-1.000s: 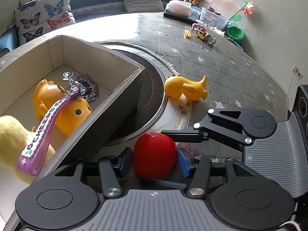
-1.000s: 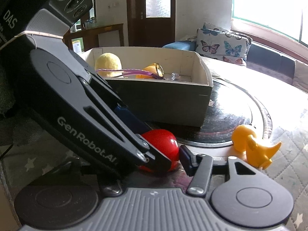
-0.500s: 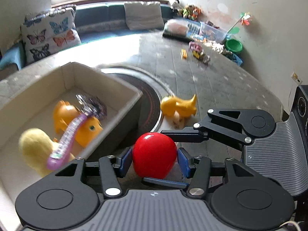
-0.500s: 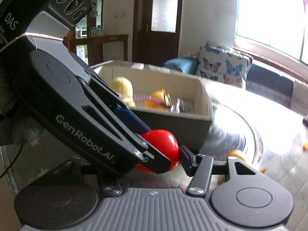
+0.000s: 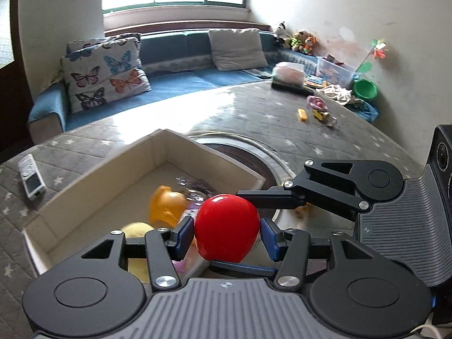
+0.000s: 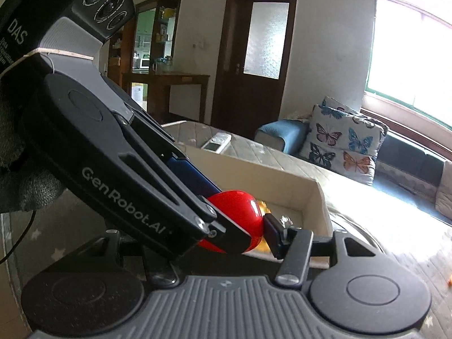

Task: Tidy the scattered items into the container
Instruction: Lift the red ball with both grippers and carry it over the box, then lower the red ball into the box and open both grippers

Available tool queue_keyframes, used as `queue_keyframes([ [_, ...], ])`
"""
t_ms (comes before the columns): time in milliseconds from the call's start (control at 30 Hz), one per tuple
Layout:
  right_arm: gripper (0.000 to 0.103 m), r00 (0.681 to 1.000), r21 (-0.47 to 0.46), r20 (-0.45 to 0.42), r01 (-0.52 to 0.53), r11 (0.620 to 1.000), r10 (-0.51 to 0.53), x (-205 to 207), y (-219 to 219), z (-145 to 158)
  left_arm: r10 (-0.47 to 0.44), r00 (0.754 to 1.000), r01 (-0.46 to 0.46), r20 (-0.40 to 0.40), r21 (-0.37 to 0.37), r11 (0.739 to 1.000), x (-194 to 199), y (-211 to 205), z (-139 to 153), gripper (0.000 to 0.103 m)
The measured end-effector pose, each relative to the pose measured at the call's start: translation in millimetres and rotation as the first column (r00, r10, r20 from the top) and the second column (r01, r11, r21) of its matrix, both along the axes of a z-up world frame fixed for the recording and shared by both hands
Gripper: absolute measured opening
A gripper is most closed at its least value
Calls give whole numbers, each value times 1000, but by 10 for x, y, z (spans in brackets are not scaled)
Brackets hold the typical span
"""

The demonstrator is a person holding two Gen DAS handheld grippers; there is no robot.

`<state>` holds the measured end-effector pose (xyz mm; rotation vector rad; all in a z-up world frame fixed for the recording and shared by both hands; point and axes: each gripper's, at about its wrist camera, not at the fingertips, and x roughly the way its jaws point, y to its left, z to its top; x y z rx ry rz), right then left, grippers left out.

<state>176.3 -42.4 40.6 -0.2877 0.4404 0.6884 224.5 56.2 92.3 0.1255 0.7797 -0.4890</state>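
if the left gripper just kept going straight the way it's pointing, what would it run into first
Probably the inside of the open beige cardboard box. The left gripper, shut on the shiny red ball, points down over its near edge toward the blurred orange toy inside; depth is unclear, so floor or toy could come first.

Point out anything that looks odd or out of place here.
Both grippers, left gripper and right gripper, clamp the same red ball from crossing directions above the box. One small toy rarely needs two grips.

Grey quilted star-pattern mat [image 5: 325, 130] carries open beige cardboard box [image 5: 93, 180] near left; white remote control [image 5: 31, 176] left of box; small scattered toys [image 5: 316, 110] far right.
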Motion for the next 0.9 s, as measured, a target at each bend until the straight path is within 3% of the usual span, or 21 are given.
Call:
queue_keyframes([
  [400,57,998,39,-40,-54,998,55,410,219,-151,39,998,-37,-50,38,999,347,204,-93,55],
  [900,58,994,78,-103,-39,996,47,637,119,-294,47,995,-43,-84,43,998,504,198,-195,55],
])
